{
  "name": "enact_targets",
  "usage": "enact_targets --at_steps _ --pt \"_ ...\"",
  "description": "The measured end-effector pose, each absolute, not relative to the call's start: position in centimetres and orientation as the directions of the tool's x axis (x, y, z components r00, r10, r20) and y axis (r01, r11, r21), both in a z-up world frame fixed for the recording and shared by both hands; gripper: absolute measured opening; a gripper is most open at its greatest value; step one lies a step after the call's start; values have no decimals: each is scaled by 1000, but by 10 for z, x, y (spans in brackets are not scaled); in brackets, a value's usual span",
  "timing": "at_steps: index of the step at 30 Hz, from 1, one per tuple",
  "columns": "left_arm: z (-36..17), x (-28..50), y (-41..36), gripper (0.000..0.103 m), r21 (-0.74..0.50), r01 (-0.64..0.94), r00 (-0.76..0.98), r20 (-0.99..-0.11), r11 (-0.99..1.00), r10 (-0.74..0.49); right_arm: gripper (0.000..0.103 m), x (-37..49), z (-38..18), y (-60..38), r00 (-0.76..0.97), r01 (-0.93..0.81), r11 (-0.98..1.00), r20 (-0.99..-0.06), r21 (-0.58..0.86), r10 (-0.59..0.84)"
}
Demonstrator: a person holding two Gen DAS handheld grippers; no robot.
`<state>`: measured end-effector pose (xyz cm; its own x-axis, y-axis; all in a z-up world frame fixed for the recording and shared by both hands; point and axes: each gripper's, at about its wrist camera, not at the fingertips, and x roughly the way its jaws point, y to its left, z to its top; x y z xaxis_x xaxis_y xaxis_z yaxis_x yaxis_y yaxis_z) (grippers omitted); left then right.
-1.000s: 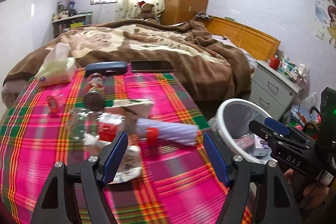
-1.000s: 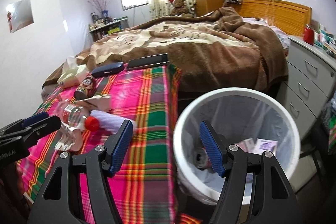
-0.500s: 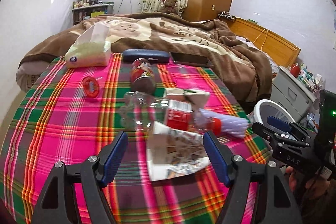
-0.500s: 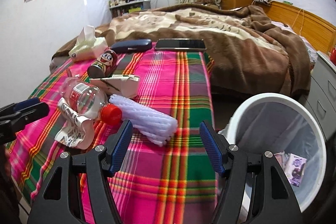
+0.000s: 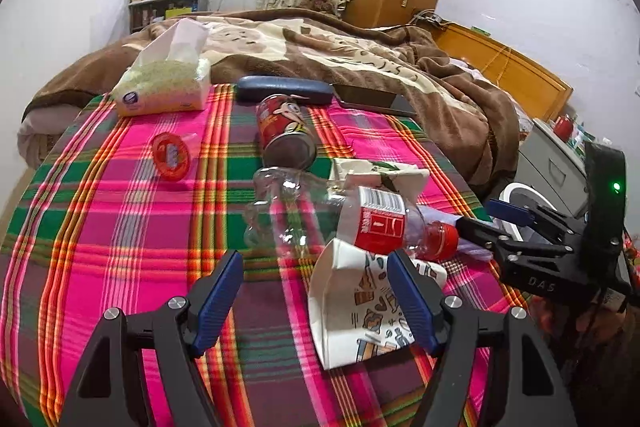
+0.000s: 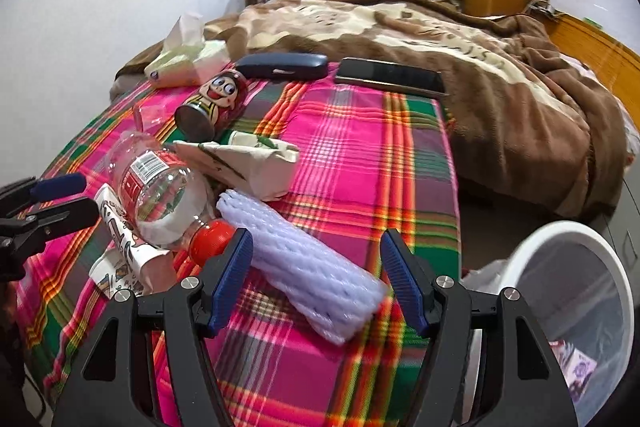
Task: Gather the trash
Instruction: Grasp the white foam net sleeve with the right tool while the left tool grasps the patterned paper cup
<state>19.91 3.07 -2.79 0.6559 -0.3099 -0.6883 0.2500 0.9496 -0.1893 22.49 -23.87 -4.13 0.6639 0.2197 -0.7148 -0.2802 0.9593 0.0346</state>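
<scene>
Right gripper [image 6: 316, 281] hangs open over the white foam sleeve [image 6: 304, 267], which lies diagonally across the jaws on the plaid cloth [image 6: 360, 155]; left gripper [image 5: 316, 297], also open and empty, hovers nearer the paper cup [image 5: 356, 311].

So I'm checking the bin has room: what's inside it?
The white bin holds a clear liner and some printed packaging at the bottom. The right gripper hides the rest.
</scene>
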Motion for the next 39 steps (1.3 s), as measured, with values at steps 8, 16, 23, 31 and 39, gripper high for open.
enact_targets --at_steps 8,16,23,31,39 --pt "-41 207 18 74 -201 288 607 -718 936 -341 68 229 -53 -238 602 -311 950 -766 32 223" --pt "-48 203 12 74 -204 304 587 -729 931 -352 32 217 -51 -248 612 -247 967 -764 62 206" --pt "-58 191 5 74 -234 316 546 -748 919 -378 22 202 -49 -253 622 -203 976 -759 81 192" --pt "-60 162 -13 74 -267 355 508 -749 896 -425 22 191 -49 -256 624 -181 975 -752 128 214" --pt "-35 147 -11 74 -185 401 591 -696 897 -408 22 187 -53 -260 624 -163 975 -750 150 219"
